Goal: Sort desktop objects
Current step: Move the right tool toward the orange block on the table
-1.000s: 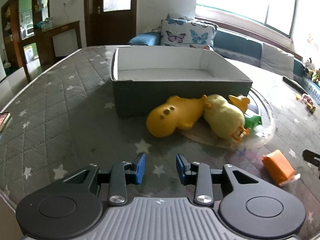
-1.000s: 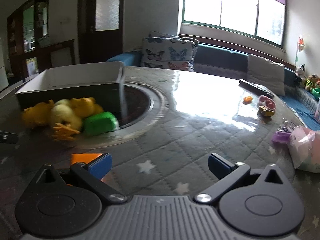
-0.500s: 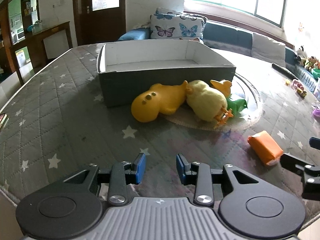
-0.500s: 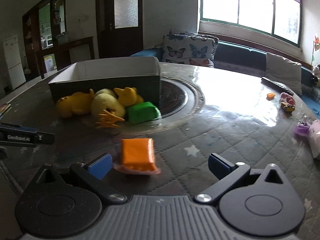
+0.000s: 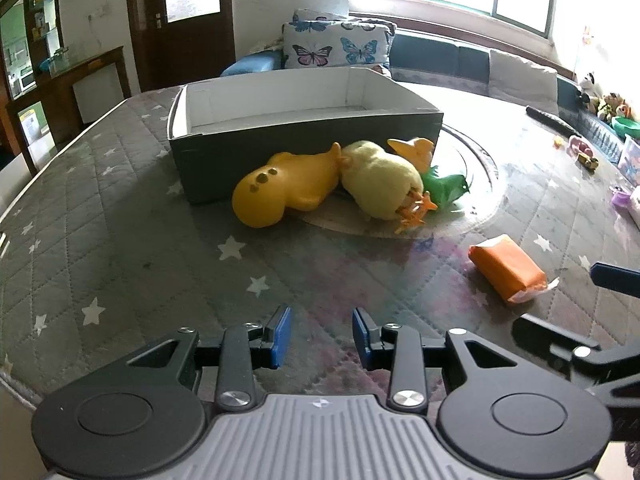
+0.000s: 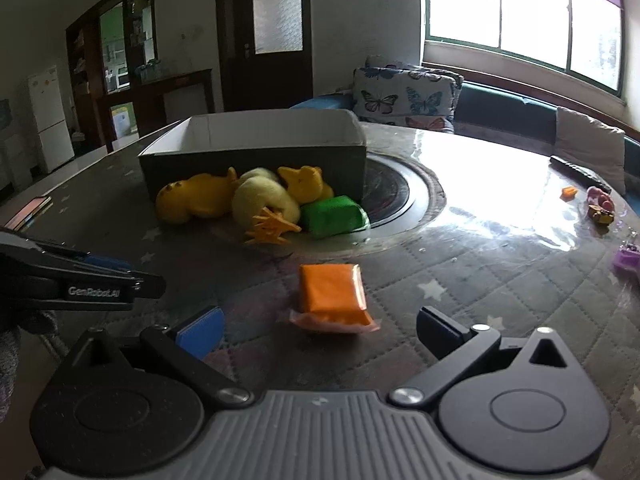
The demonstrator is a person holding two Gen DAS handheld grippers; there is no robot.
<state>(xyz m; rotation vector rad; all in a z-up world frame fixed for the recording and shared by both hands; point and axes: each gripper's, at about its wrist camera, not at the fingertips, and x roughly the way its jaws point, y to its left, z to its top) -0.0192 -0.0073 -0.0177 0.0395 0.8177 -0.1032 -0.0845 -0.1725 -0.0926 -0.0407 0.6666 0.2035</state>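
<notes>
The orange wrapped packet (image 6: 331, 296) lay flat on the quilted, star-printed table cover (image 5: 120, 220), apart from the other items and just ahead of the right gripper (image 6: 318, 330), roughly in line with the gap between its fingers. Farther back, a yellow rubber toy (image 5: 286, 188), a pale plush chick (image 5: 382, 184), a small yellow duck (image 6: 306, 182) and a green wrapped packet (image 6: 334, 216) lay clustered against the near wall of the open cardboard box (image 5: 280, 148). The box interior showed nothing, so sorting appeared barely begun, with every visible item left to place. The right gripper was spread wide and held nothing, low over the table. The left gripper (image 5: 319, 332) hovered beside it, its jaws narrowly parted and empty.
</notes>
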